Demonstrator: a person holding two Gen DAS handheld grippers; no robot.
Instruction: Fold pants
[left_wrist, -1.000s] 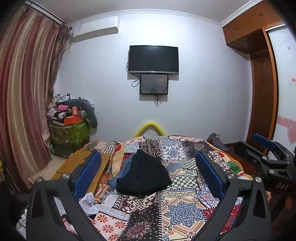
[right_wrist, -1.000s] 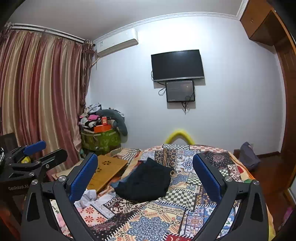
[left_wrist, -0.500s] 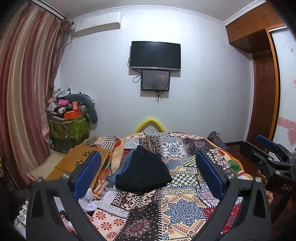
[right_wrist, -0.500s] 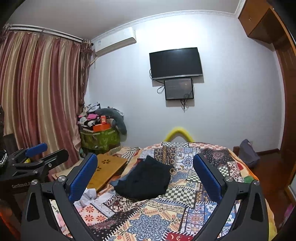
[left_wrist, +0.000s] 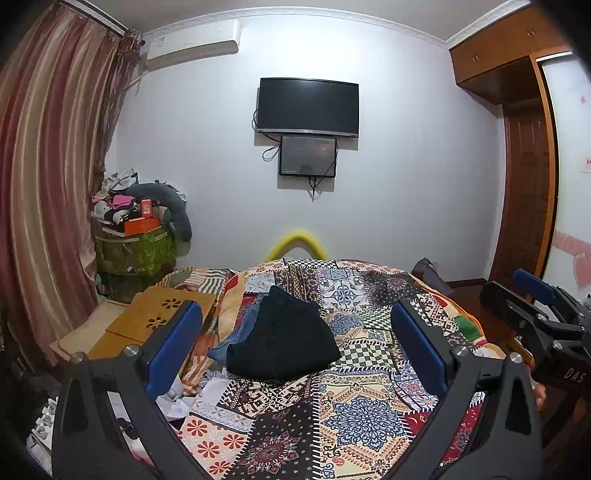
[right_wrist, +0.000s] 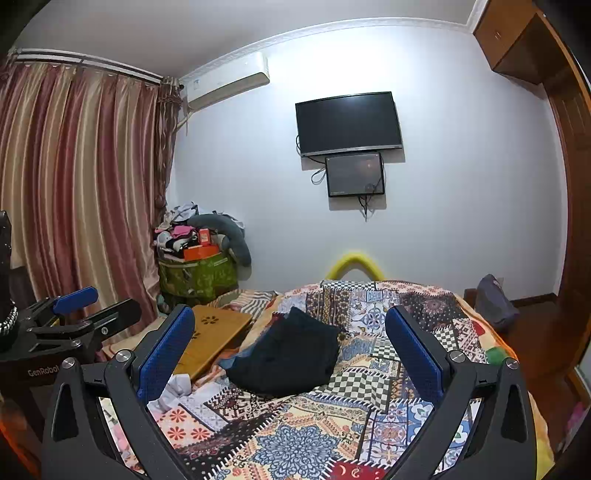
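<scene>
Well, 2 grippers (left_wrist: 295, 328) (right_wrist: 290, 328) wide apart; pants (left_wrist: 284, 341) untouched.

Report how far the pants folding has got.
Done: nothing that shows. The black pants lie in a loose heap on the patchwork quilt, over a blue garment at their left edge. In hand: nothing; the left gripper and right gripper are open, empty and short of the heap. Left: reach, grasp, spread flat, then fold.
</scene>
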